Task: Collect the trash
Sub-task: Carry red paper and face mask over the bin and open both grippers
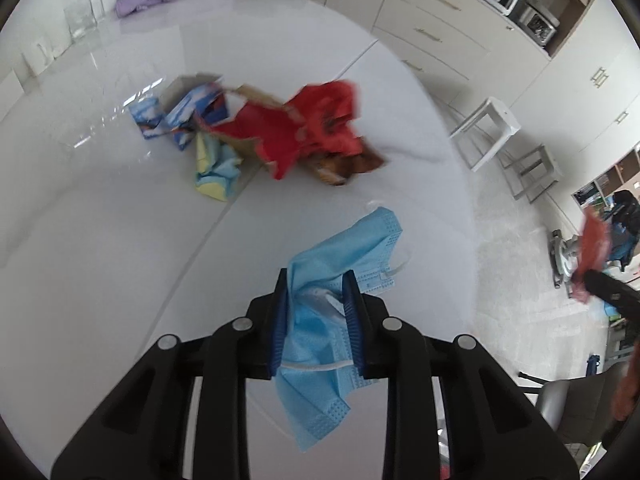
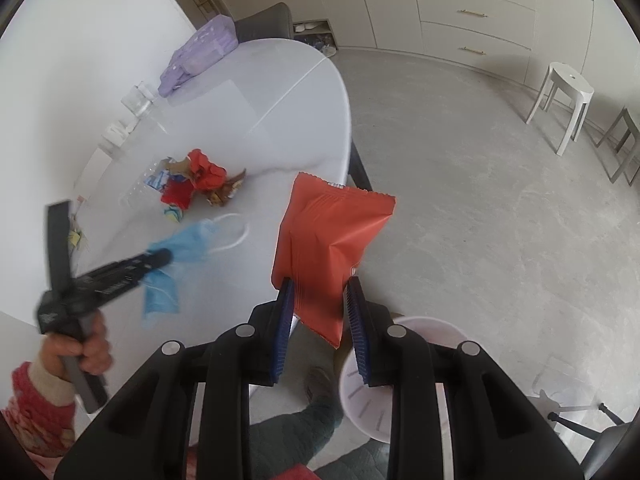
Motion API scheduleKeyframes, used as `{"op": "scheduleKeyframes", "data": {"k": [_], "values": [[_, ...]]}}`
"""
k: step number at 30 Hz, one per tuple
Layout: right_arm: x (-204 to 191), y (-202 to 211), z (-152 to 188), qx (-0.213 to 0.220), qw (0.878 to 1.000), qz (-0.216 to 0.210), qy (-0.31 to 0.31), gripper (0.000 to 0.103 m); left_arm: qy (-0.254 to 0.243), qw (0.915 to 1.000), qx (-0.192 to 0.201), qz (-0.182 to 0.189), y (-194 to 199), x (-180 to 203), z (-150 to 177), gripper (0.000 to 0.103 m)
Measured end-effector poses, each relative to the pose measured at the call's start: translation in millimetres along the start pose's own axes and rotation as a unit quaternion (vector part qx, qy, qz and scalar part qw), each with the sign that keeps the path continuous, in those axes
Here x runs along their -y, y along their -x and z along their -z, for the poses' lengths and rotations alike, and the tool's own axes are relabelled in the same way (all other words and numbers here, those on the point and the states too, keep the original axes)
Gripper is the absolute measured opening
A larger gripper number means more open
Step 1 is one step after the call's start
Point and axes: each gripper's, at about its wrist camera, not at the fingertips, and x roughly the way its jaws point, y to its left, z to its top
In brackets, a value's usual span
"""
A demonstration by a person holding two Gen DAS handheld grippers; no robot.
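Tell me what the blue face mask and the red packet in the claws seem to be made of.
Face mask: looks like thin non-woven fabric, matte, with an embossed dotted edge, pleats and white elastic loops; it hangs limp.
Red packet: probably plastic film, smooth with a slight sheen, a serrated crimped top edge and sharp creases; what it contains cannot be told.

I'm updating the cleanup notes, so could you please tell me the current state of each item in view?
Left gripper: shut on the blue face mask.
Right gripper: shut on the orange packet, held off the white table.
White bin: open, on the floor beneath the right gripper.
Trash pile: crumpled, loose on the table.
Purple bag: lying at the table's far end.
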Motion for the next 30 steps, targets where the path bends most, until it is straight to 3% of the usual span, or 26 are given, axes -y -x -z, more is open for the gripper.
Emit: {"op": "scheduleKeyframes", "data": {"k": [6, 11, 16, 24, 26, 28, 30], "values": [[32.4, 30.0, 20.3, 0.004, 1.0, 0.006, 0.005, 0.028, -0.029, 0.9977, 0.01, 0.06, 40.6, 74.5, 20.1, 0.026], [67.0, 44.9, 40.1, -0.003, 1.0, 0.011, -0.006, 0.028, -0.056, 0.9911, -0.028, 0.118, 37.6, 145.9, 48.7, 0.026], [97.4, 51.5, 53.9, -0.014, 1.0, 0.012, -0.006, 0.028, -0.092, 0.9883, -0.054, 0.109, 20.5, 200.2, 66.4, 0.026], [129.4, 59.0, 62.6, -0.026, 1.0, 0.007, 0.007, 0.028, -0.099, 0.9888, -0.065, 0.091, 11.3, 241.0, 86.4, 0.028], [133.6, 60.4, 64.5, -0.027, 1.0, 0.005, 0.008, 0.028, -0.103, 0.9888, -0.067, 0.084, 10.0, 244.9, 89.4, 0.044], [136.7, 59.0, 66.6, -0.03, 0.999, 0.001, 0.01, 0.029, -0.109, 0.99, -0.062, 0.065, 11.6, 250.9, 90.8, 0.079], [138.8, 56.8, 68.3, -0.034, 0.999, -0.001, 0.009, 0.029, -0.116, 0.9906, -0.055, 0.047, 16.0, 252.5, 93.0, 0.09]]}}
